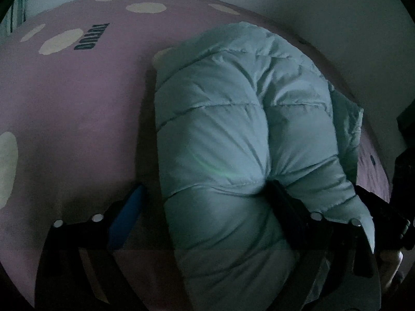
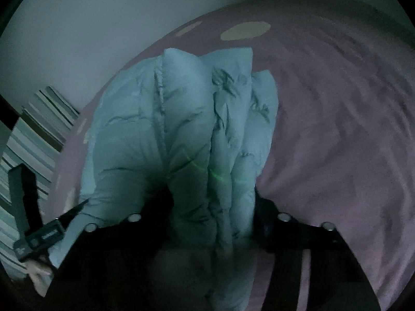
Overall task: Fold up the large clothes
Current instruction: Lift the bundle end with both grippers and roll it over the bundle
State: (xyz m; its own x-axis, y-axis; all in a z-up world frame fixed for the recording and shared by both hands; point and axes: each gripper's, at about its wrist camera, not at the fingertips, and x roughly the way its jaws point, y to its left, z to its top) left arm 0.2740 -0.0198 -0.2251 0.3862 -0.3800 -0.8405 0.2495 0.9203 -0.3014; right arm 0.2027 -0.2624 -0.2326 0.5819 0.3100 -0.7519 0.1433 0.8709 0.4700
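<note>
A puffy pale-blue quilted jacket (image 1: pixel 233 129) lies bunched on a pink bedspread (image 1: pixel 77 103). In the left wrist view my left gripper (image 1: pixel 205 197) stands wide apart: its left blue-padded finger (image 1: pixel 129 207) is bare beside the jacket and its right finger (image 1: pixel 280 194) is sunk in a fold. The bulk of the jacket fills the gap between them. In the right wrist view my right gripper (image 2: pixel 212 202) has both fingers pressed against a thick bunch of the jacket (image 2: pixel 181 119). The other gripper's body (image 2: pixel 39 233) shows at lower left there.
The bedspread (image 2: pixel 337 142) has cream spots (image 1: pixel 145 7) and dark lettering (image 1: pixel 92 37). A pale wall (image 2: pixel 90 26) runs along the bed's far side. Striped fabric (image 2: pixel 39 119) lies off the bed at left in the right wrist view. The room is dim.
</note>
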